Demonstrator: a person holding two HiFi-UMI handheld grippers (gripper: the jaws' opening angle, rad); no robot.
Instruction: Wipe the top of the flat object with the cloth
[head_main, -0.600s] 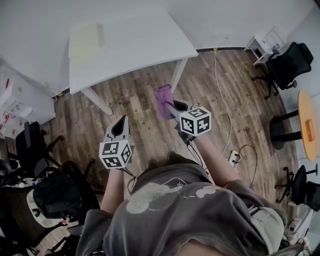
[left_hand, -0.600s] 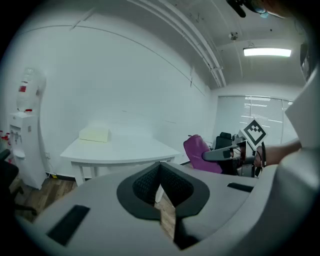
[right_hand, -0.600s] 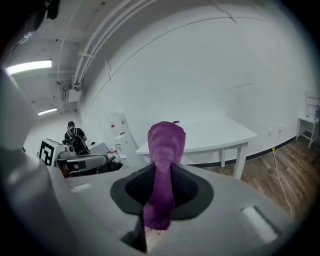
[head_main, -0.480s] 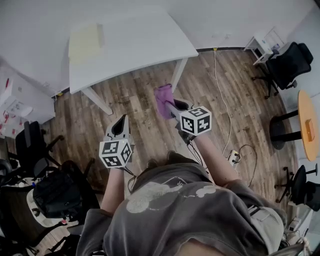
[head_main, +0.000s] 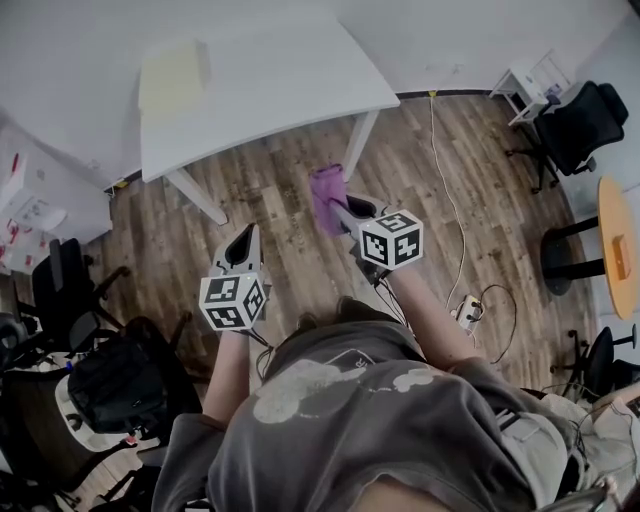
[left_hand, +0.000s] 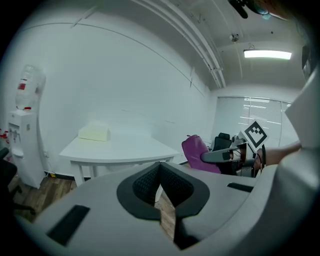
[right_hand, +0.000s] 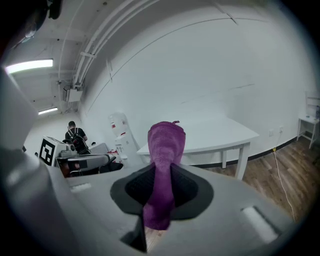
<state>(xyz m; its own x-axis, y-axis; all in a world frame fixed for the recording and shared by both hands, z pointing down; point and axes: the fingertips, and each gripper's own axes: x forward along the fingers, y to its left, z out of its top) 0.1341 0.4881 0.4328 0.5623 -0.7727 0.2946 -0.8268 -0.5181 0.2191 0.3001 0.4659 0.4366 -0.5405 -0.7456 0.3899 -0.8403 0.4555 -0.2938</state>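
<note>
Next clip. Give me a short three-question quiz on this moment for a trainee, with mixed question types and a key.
1. True or false: the right tongs are shut on the purple cloth.
2. Where is the pale flat object? A) on top of the white table; B) under it; C) in the right tongs.
3. Fill in: the left tongs, jaws together, hold ____.
Key: 1 true; 2 A; 3 nothing.
</note>
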